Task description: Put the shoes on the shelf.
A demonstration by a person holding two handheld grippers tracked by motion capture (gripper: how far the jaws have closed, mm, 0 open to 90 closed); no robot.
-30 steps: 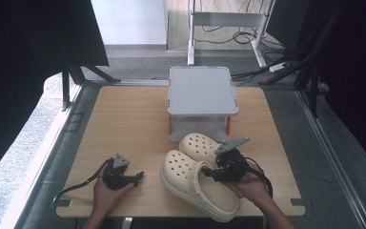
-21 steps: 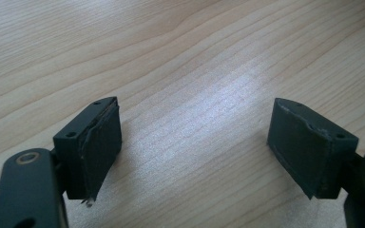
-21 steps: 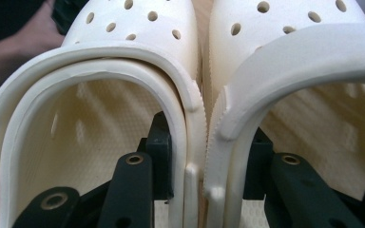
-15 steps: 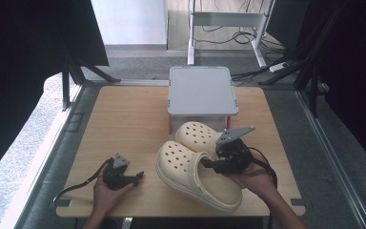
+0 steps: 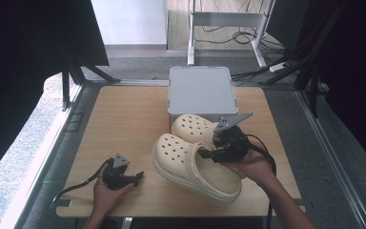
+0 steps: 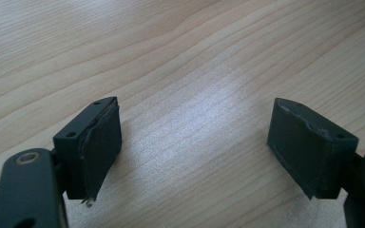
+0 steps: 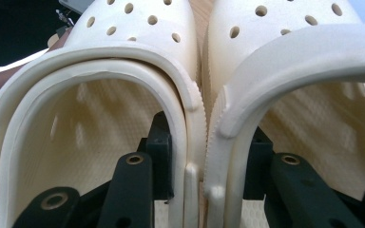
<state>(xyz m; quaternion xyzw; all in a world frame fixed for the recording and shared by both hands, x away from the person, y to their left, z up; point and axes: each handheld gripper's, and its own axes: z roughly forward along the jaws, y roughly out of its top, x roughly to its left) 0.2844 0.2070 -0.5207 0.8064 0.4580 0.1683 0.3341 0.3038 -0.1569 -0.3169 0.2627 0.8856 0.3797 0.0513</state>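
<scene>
item 1, left gripper [image 5: 138, 177]: seen in the high view at the near left of the wooden table [image 5: 124, 119], low over the boards and cradled in the left hand [image 5: 106, 188]. in the left gripper view its jaws are spread wide, with bare wood grain between the pads [image 6: 100, 152]; nothing is held or touched. it lies well apart from the clogs, to their left.

item 2, near clog [image 5: 195, 167]: cream perforated foam clog, toe pointed toward the far left, heel toward the near right; its long axis runs diagonally across the table. it appears raised off the boards at the heel end, though the clearance cannot be judged exactly.

item 3, far clog [image 5: 195, 126]: the matching clog, set just beside the first on its far side, toe the same way, close in front of the grey lidded box [image 5: 202, 90].

item 4, right gripper [image 5: 208, 153]: held in the right hand [image 5: 250, 164] at the heel end of the pair. in the right gripper view one jaw is placed inside each clog and the two adjoining inner walls [image 7: 200, 142] are pinched together between them, jaws partly closed, so both clogs are carried in one grip.

governing relation: the pair is held by the right hand alone; the grey lidded box lies just beyond the toes, along the clogs' own axis and to the far side, so it is judged that any transfer is led toes first.
</scene>
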